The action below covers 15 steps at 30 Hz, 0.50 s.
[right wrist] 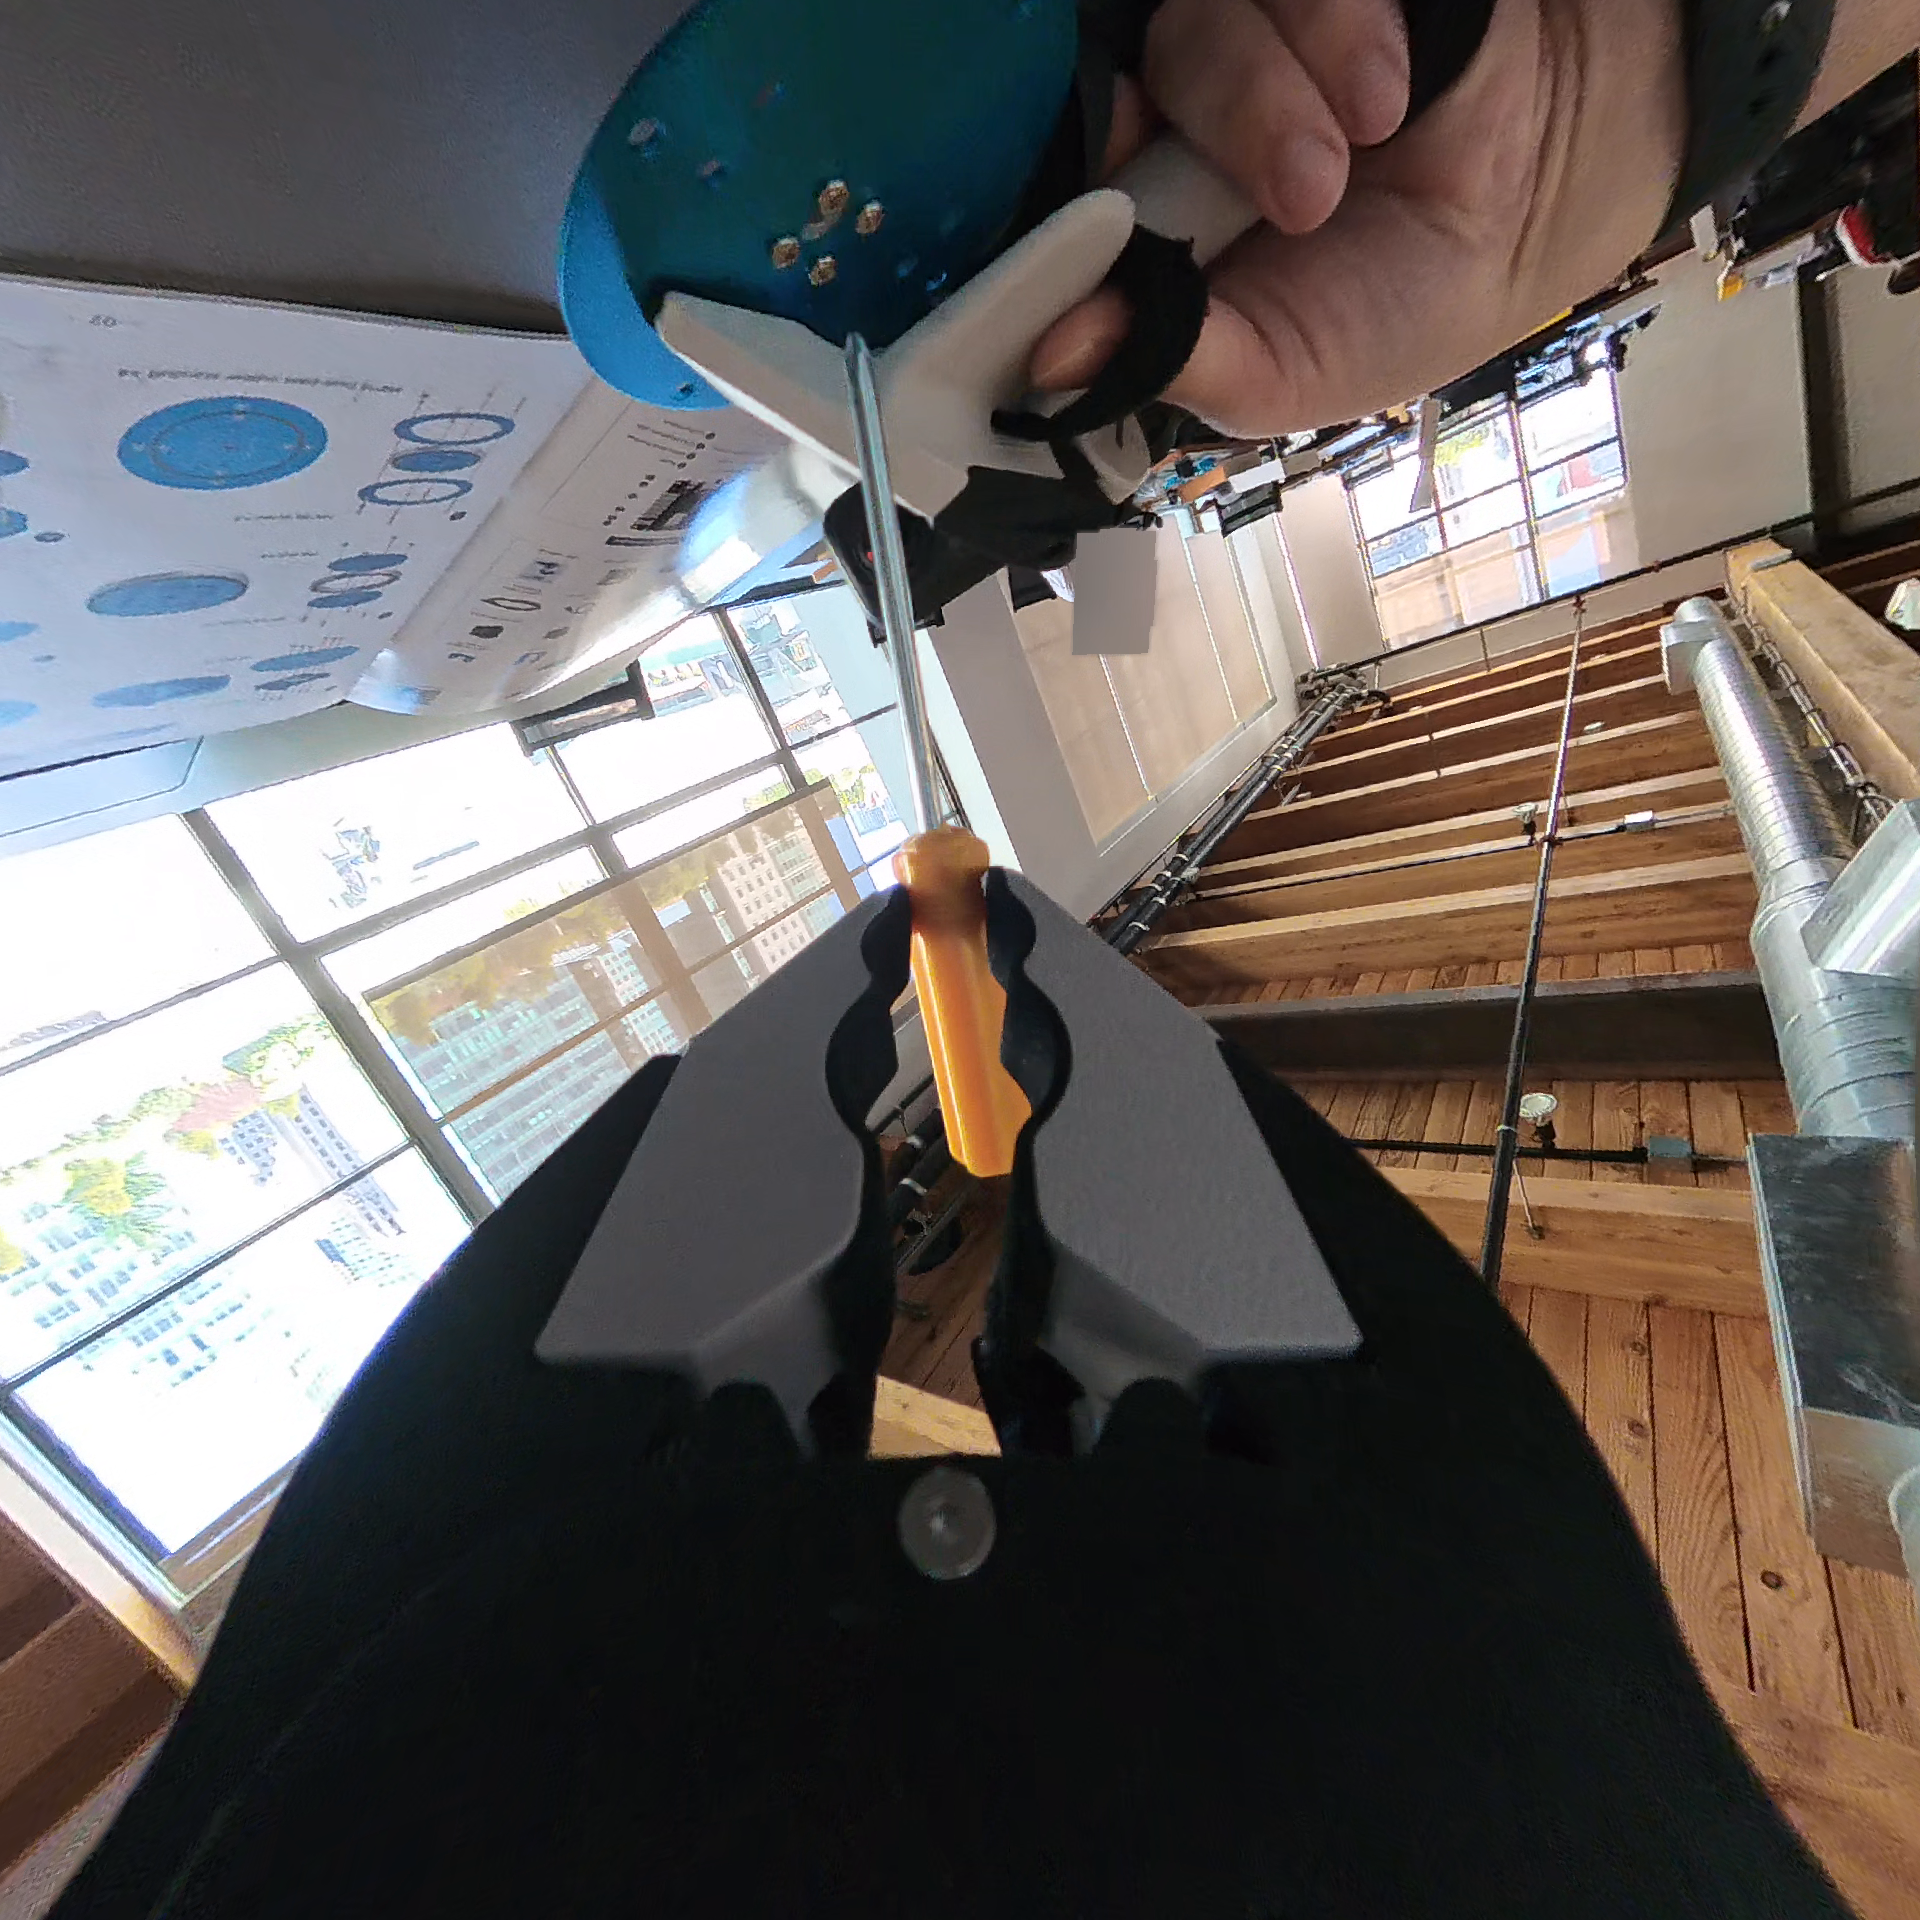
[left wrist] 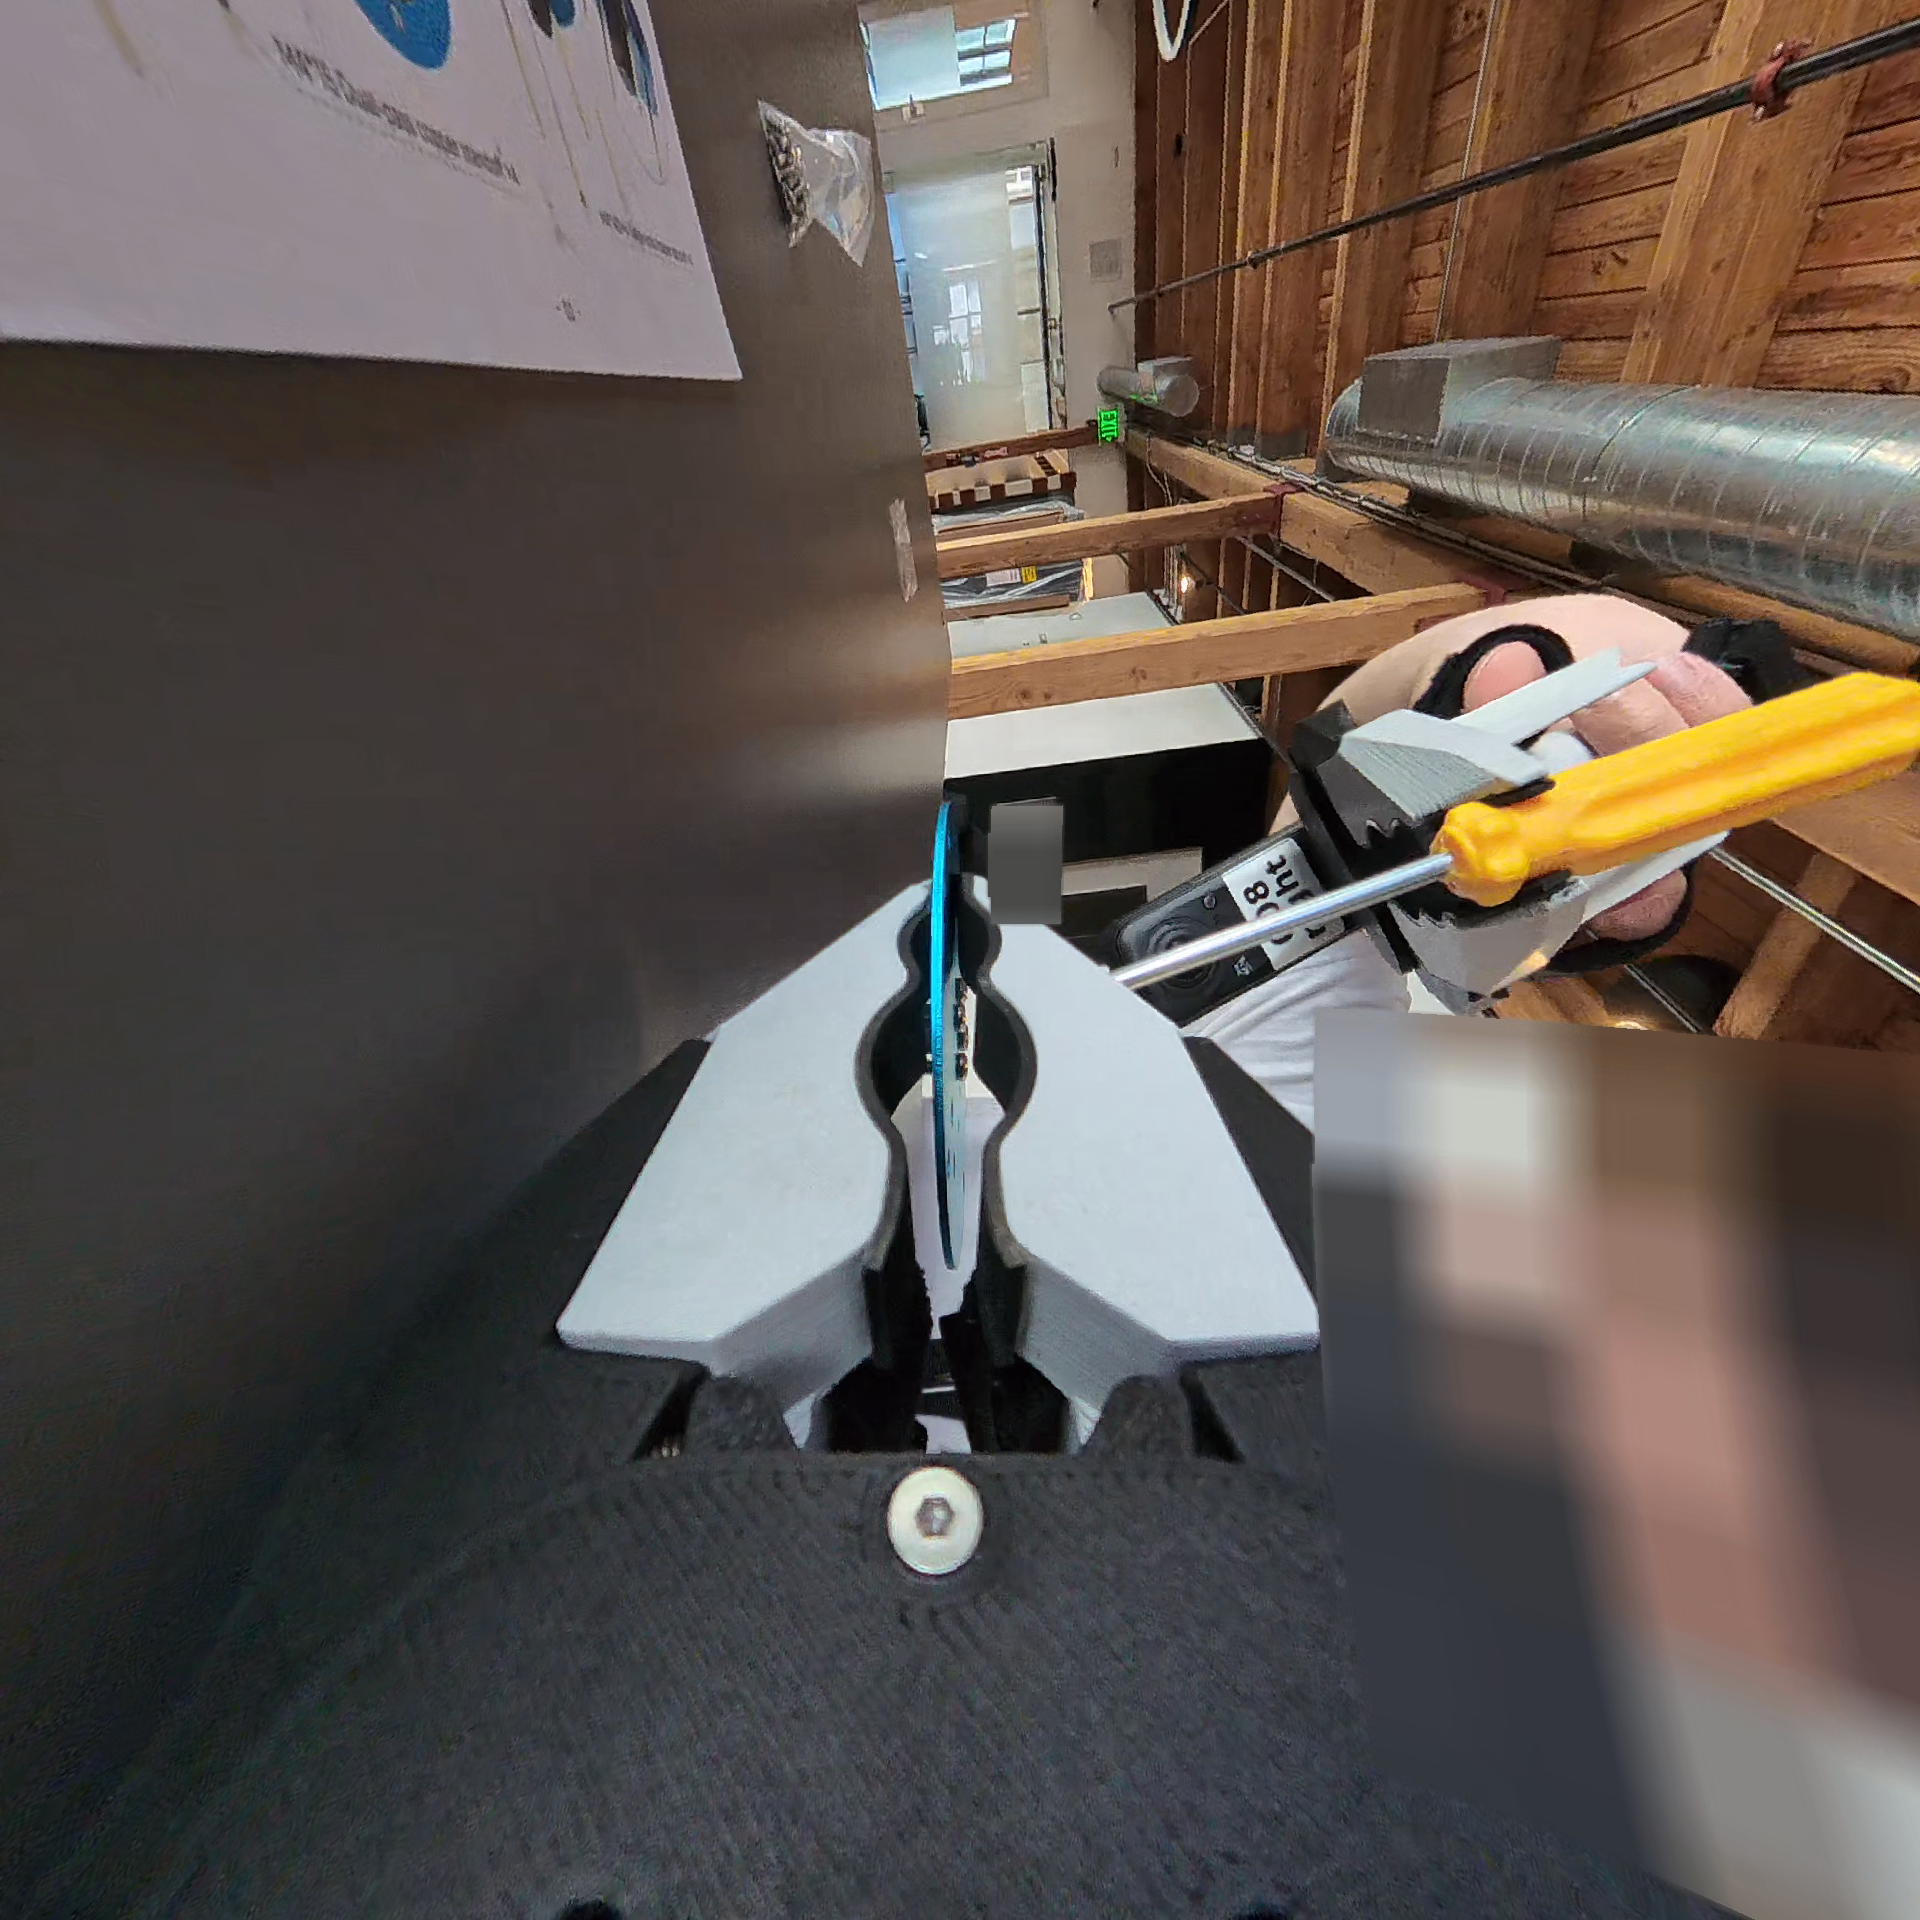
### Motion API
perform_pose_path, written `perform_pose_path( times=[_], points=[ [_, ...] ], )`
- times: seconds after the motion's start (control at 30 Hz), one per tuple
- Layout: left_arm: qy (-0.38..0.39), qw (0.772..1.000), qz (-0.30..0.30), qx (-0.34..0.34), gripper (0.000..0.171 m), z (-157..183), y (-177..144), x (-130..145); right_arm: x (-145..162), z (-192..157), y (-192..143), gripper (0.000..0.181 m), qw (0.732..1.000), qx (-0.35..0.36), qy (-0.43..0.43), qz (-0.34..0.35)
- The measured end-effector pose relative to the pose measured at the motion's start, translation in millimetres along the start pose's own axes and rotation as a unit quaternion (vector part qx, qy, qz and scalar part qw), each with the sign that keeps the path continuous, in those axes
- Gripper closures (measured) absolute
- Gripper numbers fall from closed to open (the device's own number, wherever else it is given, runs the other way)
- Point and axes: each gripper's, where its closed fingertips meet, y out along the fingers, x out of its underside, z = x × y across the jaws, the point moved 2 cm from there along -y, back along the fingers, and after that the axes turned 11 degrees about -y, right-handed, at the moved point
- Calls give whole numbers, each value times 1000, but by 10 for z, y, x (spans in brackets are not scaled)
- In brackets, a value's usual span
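Blue disc (left wrist: 948,1049) clamped in left tool (left wrist: 961,904); screwdriver (right wrist: 951,997) tip touching it.

Blue disc (right wrist: 821,156) with brass-coloured studs, orange-handled screwdriver (right wrist: 961,1023) (silver shaft), white sheet (right wrist: 312,540) printed with blue circles

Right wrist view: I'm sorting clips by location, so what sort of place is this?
Probably a loft-style workshop: exposed wooden joists, a metal air duct, big factory-style windows.
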Motion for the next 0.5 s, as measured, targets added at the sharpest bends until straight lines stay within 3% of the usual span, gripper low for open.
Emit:
perform_pose_path(
  times=[0.5],
  points=[
    [-5,1000,-6,11,171,18,7,15,-81,125,25,168,998,4,-50,27]
  ],
)
